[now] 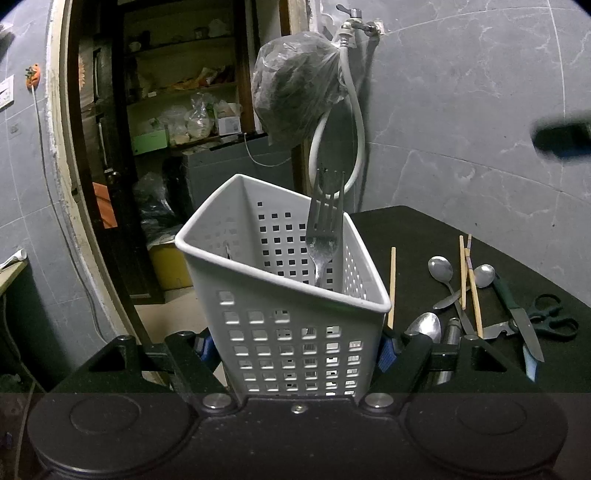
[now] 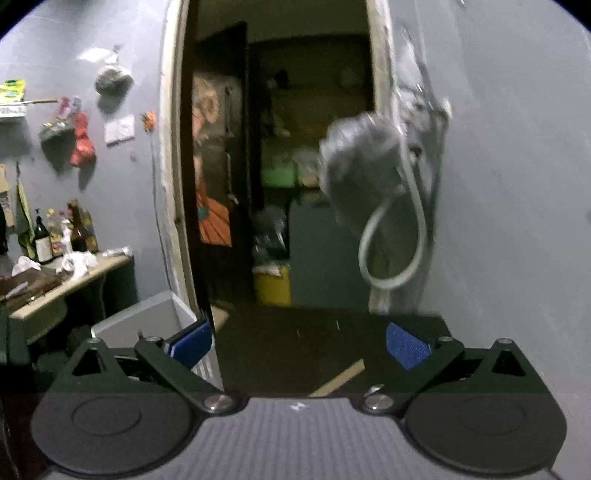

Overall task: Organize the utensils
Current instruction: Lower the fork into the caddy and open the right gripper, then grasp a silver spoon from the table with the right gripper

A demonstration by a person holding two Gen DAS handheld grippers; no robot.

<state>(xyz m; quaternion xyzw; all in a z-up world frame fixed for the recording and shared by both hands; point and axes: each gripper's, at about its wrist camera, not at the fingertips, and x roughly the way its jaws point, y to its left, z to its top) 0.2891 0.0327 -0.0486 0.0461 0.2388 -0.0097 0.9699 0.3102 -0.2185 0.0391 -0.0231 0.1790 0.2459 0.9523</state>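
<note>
My left gripper [image 1: 295, 347] is shut on a white perforated utensil holder [image 1: 288, 295], its blue pads pressing both side walls. A metal fork [image 1: 323, 229] stands tines-up inside the holder. On the black table [image 1: 424, 229] to the right lie spoons [image 1: 441, 271], wooden chopsticks [image 1: 471, 284], a single chopstick [image 1: 392, 286], a knife [image 1: 519, 314], black scissors [image 1: 552, 317] and a large spoon [image 1: 426, 326]. My right gripper [image 2: 299, 345] is open and empty above the table; the view is blurred. A chopstick [image 2: 338, 378] lies just below it.
A dark bag [image 1: 295, 88] hangs from a wall tap [image 1: 354, 22] with a white hose [image 1: 356, 122] behind the holder. An open doorway [image 1: 166, 110] with cluttered shelves is to the left. A side shelf with bottles [image 2: 62, 236] stands at far left.
</note>
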